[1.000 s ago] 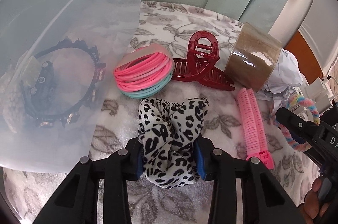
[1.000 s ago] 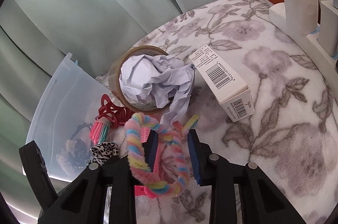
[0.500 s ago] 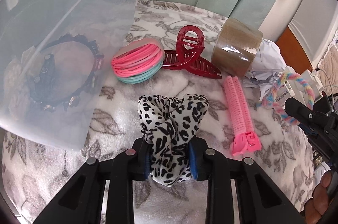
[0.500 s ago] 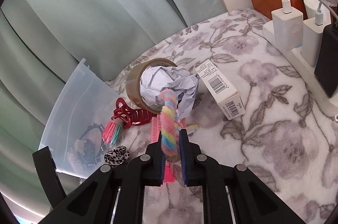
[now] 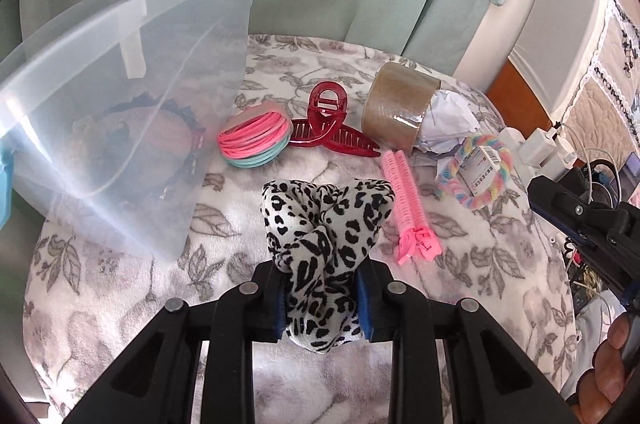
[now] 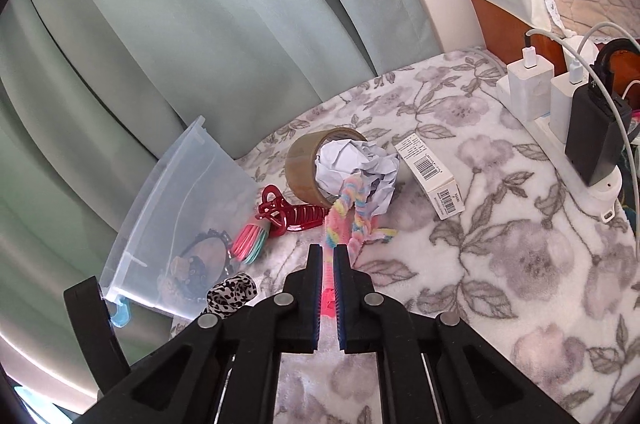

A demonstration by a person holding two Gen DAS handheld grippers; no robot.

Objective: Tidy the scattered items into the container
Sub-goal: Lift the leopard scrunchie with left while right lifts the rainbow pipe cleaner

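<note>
Step in hand: both items were gripped and clear of the floral blanket (image 5: pixel 460 244), ready for transfer.
Left gripper (image 5: pixel 322 298): pinched the leopard-print scrunchie (image 5: pixel 320 224).
Right gripper (image 6: pixel 328 288): pressed on the rainbow scrunchie (image 6: pixel 348 208) (its loop hung ahead of the tips).
Container (image 5: pixel 120 96): clear bin, tilted, to the left, already holding a headband.
Next move: judged to call for carrying both over the bin's rim, then releasing.
Remaining: about 6 items lay loose.

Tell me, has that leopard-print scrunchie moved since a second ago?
Yes. The leopard-print scrunchie, pinched in the left tongs, has lifted off the blanket, away from the pink bands.
</note>
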